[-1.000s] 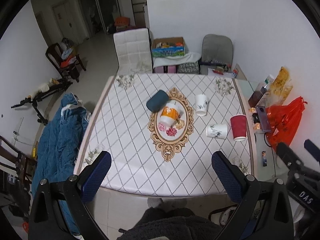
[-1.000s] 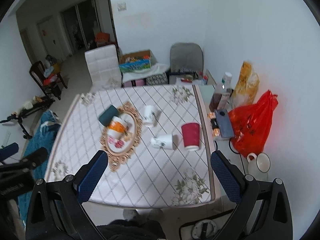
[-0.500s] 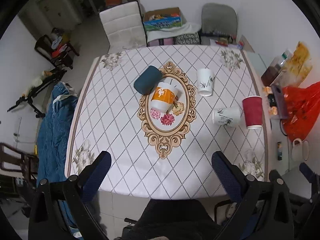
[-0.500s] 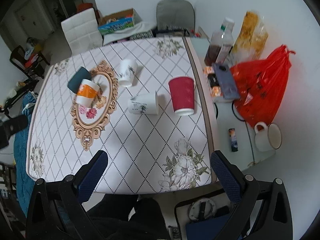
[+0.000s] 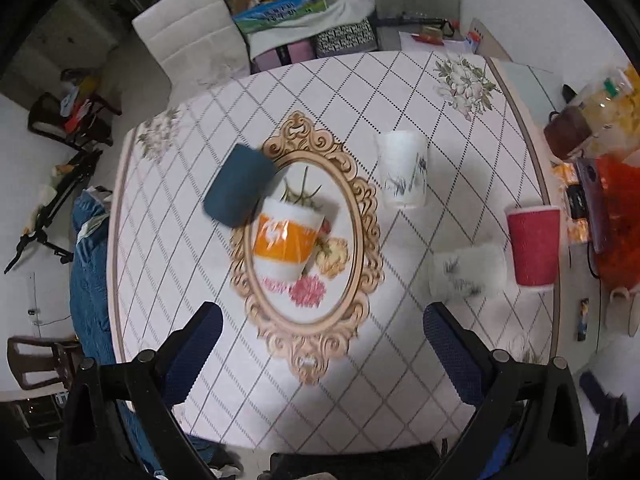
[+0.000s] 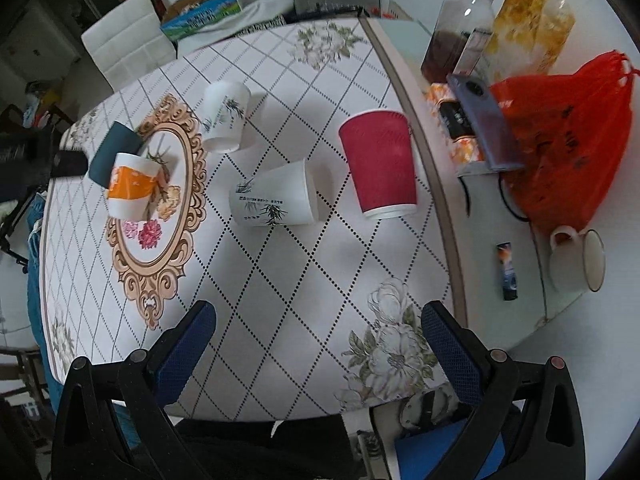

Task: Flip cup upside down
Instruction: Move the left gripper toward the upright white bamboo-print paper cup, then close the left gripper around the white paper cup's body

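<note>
Several cups stand on the quilted tablecloth. A white cup with a bamboo print lies on its side mid-table; it is blurred in the left wrist view. A red paper cup stands rim down beside it. Another white bamboo cup stands rim down. An orange-banded cup and a dark teal cup sit at the oval floral mat. My left gripper and right gripper are open, empty, above the table's near part.
A side shelf on the right holds an orange plastic bag, a bottle, a phone, a white mug and a small tube. Chairs and a box stand beyond the table. A blue cloth hangs at the left edge.
Both grippers have moved forward and down toward the table; the cups appear larger and closer. No cup has moved. Both stay open.
</note>
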